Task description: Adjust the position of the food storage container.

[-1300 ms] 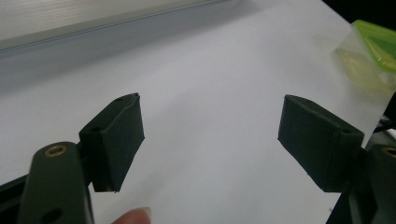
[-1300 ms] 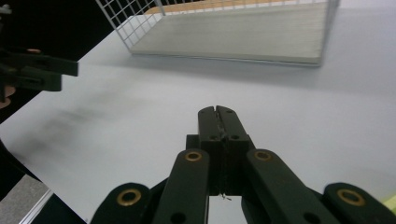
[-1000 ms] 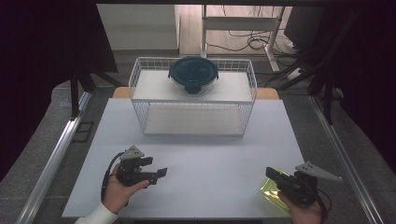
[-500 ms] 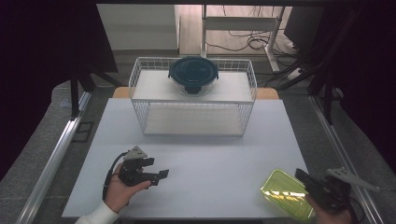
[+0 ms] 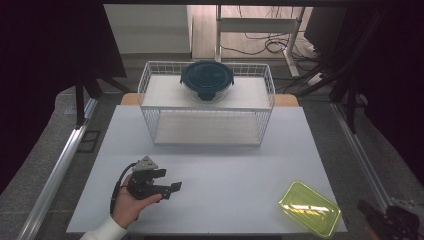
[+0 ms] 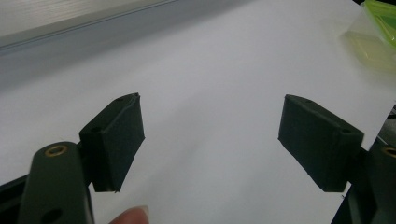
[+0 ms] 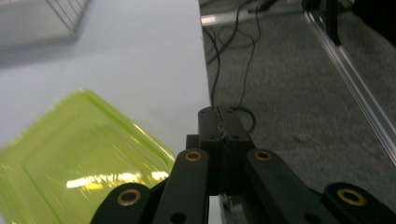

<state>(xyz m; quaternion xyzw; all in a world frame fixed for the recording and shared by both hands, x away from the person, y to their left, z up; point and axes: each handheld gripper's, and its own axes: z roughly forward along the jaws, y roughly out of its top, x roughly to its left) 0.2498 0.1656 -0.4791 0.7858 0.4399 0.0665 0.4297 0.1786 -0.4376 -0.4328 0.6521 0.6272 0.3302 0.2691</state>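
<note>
A hand holds my left gripper (image 5: pixel 169 181) low over the near left part of the white table (image 5: pixel 225 165). In the left gripper view its jaws (image 6: pixel 210 126) stand wide open over bare table, with nothing between the pads. My right gripper (image 5: pixel 364 207) is beyond the table's near right corner, over the floor. Its jaws (image 7: pixel 218 126) are shut with nothing in them. A translucent yellow-green tray (image 5: pixel 310 207) lies on the near right corner, just left of that gripper (image 7: pixel 79 154). It also shows at the far corner in the left gripper view (image 6: pixel 378 18).
A white wire basket (image 5: pixel 207 107) stands at the back middle of the table, with a dark blue lidded bowl (image 5: pixel 206 80) on its top. Grey floor with cables (image 7: pixel 243 56) lies off the right edge. A metal rail (image 5: pixel 55 170) runs along the left.
My right gripper has slid right and toward the near edge, off the table corner, uncovering the yellow-green tray. The left gripper has stayed in place.
</note>
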